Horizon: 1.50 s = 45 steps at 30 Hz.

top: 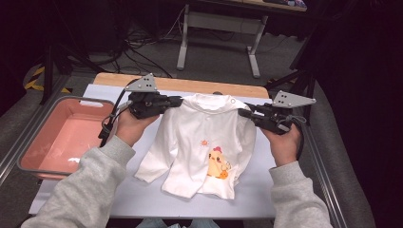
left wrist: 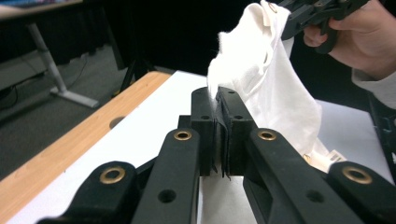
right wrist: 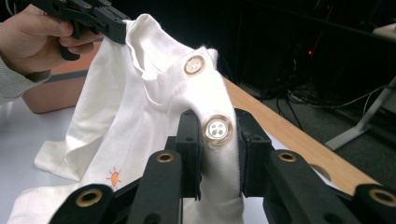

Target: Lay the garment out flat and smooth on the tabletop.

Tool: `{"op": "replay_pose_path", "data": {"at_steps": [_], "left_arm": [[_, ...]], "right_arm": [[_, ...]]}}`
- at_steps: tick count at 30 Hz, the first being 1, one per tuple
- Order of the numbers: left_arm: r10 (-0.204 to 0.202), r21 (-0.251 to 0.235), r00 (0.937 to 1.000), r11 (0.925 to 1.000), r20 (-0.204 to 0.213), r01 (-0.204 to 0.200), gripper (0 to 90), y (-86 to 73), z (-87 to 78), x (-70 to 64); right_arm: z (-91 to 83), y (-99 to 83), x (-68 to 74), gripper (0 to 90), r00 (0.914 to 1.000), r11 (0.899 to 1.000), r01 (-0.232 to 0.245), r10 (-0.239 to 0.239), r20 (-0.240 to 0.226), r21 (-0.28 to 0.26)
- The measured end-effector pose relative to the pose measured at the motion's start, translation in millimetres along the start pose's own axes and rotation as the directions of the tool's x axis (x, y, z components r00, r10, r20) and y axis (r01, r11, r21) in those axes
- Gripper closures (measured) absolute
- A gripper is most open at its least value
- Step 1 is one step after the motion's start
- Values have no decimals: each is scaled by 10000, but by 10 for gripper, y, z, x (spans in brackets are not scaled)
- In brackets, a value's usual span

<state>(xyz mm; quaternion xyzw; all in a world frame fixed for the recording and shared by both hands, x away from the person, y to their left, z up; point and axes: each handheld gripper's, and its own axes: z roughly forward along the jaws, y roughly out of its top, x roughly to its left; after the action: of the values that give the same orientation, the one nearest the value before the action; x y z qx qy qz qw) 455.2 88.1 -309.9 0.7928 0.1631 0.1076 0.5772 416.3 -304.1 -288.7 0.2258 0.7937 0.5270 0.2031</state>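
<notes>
- The white shirt [top: 204,142] hangs by its shoulders at the middle of the surface [top: 142,199], hem and sleeves resting on it; the pink bin [top: 62,137] sits at 9 o'clock from it, apart.
- Left claw [top: 178,100]: jaws closed on the shirt's shoulder at about 11 o'clock of the garment. Right claw [top: 242,112]: jaws closed on the opposite shoulder at about 1 o'clock.
- Risk: the left claw [left wrist: 217,100] pinches only a thin edge of cloth at its tips. A sideways pull to stretch the shirt flat could, in my judgement, draw that edge out and drop the shoulder.
- Risk: the right claw [right wrist: 217,126] bites just at a button [right wrist: 216,129]; the hard disc may stop the jaws seating, so the hold could slip or strain the button.
- Risk: uneven lifting would skew the shirt and crease the trailing sleeve [top: 154,161].
- The high view gives the whole layout and the chick print [top: 217,164]; the right gripper view alone shows the two buttons, and the left gripper view how shallow its bite is.
</notes>
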Motion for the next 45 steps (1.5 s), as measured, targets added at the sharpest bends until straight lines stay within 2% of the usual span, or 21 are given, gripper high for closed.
{"op": "replay_pose_path", "data": {"at_steps": [2, 3, 5, 11, 17, 24, 26, 27, 28, 29, 30, 33, 34, 36, 37, 38, 39, 40, 42, 45], "left_arm": [[-159, 104, 9999, 9998, 18, 158, 857, -20, 35, 20], [-200, 352, 9997, 9992, -155, 206, 857, -54, 100, 64], [-353, 452, 9991, 9983, -226, 362, 857, -87, 152, 107], [-605, 523, 9972, 9967, -446, 628, 857, -150, 255, 201], [-1035, 765, 9925, 9912, -646, 1083, 856, -231, 400, 278], [-1214, 1107, 9877, 9850, -989, 1321, 855, -311, 563, 374], [-1421, 1145, 9838, 9813, -1096, 1546, 811, -346, 607, 408], [-1514, 1029, 9782, 9806, -1424, 1668, 748, -376, 635, 431], [-1552, 935, 9756, 9808, -1550, 1709, 667, -385, 639, 441], [-1552, 935, 9756, 9808, -1550, 1709, 586, -385, 639, 441], [-1650, 827, 9725, 9801, -1646, 1803, 521, -388, 633, 449], [-1608, 790, 9733, 9813, -1641, 1754, 450, -384, 613, 439], [-1444, 805, 9755, 9839, -1659, 1594, 426, -373, 590, 422], [-1451, 883, 9770, 9831, -1562, 1601, 403, -364, 577, 403], [-1416, 937, 9795, 9833, -1433, 1559, 337, -351, 566, 365], [-1416, 937, 9795, 9833, -1433, 1559, 311, -351, 566, 365], [-1181, 934, 9841, 9870, -1328, 1311, 278, -338, 541, 315], [-1169, 876, 9861, 9879, -1177, 1276, 266, -337, 526, 279], [-1051, 882, 9878, 9894, -1151, 1155, 259, -333, 506, 249], [-986, 916, 9915, 9901, -852, 1063, 195, -331, 422, 126]], "right_arm": [[45, -42, -58, 739, 9997, 9997, -221, 222, -43, 118], [68, -62, -86, 738, 9995, 9993, -323, 324, -50, 181], [114, -100, -129, 734, 9990, 9983, -446, 446, 8, 365], [231, -194, -236, 728, 9973, 9948, -719, 708, 179, 727], [329, -271, -335, 729, 9948, 9885, -975, 935, 396, 1158], [453, -374, -452, 726, 9900, 9795, -1343, 1258, 645, 1505], [500, -411, -484, 638, 9863, 9749, -1428, 1257, 1070, 1709], [515, -422, -491, 539, 9829, 9735, -1461, 1227, 1374, 1757], [525, -430, -494, 438, 9755, 9710, -1563, 1231, 1822, 1807], [525, -430, -494, 438, 9755, 9710, -1563, 1231, 1822, 1807], [522, -435, -491, 325, 9636, 9697, -1674, 1228, 2375, 1778], [484, -430, -457, 216, 9532, 9695, -1659, 1106, 2815, 1807], [469, -427, -438, 189, 9532, 9711, -1630, 1093, 2819, 1745], [452, -424, -415, 175, 9540, 9728, -1610, 1101, 2790, 1666], [413, -420, -362, 133, 9592, 9766, -1599, 1191, 2565, 1442], [401, -417, -344, 121, 9611, 9776, -1588, 1210, 2484, 1381], [384, -413, -315, 109, 9640, 9784, -1595, 1257, 2343, 1314], [368, -410, -284, 95, 9672, 9803, -1552, 1256, 2209, 1220], [350, -408, -250, 80, 9694, 9820, -1522, 1262, 2106, 1120], [278, -420, -119, 34, 9774, 9878, -1331, 1173, 1760, 811]]}}
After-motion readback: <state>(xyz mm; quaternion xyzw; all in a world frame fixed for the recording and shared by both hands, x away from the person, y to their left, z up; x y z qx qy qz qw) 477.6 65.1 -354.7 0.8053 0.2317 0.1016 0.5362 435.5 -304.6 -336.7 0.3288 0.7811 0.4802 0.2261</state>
